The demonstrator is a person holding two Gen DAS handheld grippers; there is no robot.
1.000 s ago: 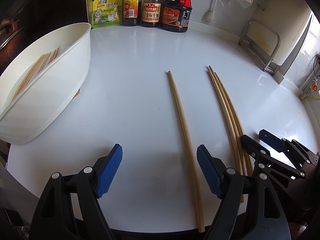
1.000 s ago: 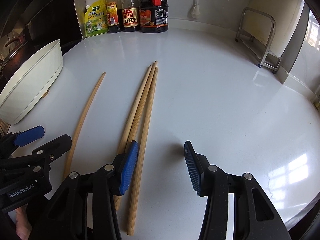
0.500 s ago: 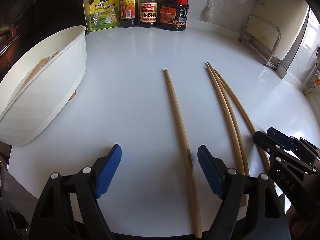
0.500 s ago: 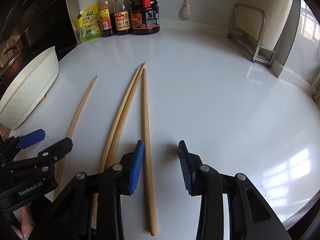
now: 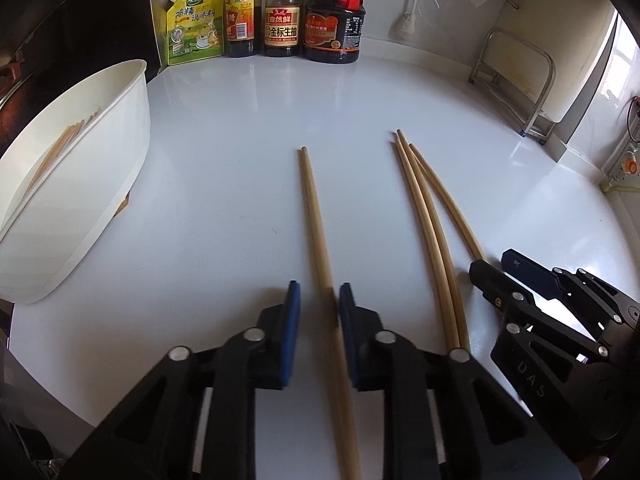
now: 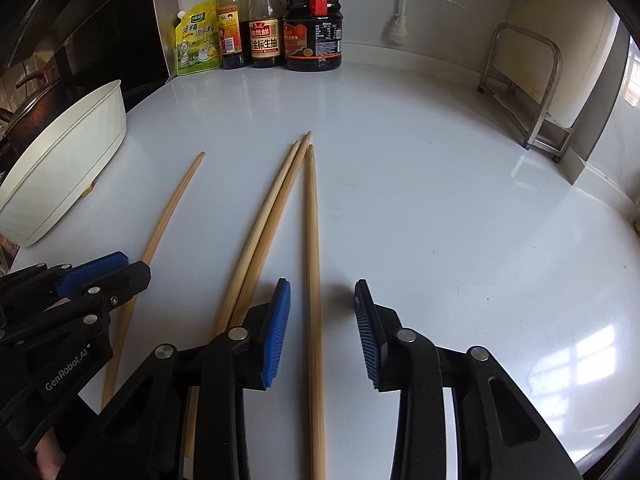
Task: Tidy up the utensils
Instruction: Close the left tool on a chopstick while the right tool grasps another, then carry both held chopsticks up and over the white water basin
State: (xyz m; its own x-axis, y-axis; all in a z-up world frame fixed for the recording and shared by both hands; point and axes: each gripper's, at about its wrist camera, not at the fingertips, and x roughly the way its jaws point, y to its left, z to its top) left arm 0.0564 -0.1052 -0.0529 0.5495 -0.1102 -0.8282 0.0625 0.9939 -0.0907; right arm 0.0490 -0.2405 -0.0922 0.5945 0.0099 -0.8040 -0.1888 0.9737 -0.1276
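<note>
1. My left claw (image 5: 319, 304) has just clamped down on the lone chopstick (image 5: 314, 216), lying at centre frame on the white tabletop (image 5: 240, 184).
2. My right claw (image 6: 322, 312) has been narrowing around the rightmost chopstick (image 6: 312, 220), pads not yet touching it.
3. Two more chopsticks (image 6: 264, 232) lie just left.
4. The white tub (image 5: 100, 184), left edge, holds other chopsticks.
</note>
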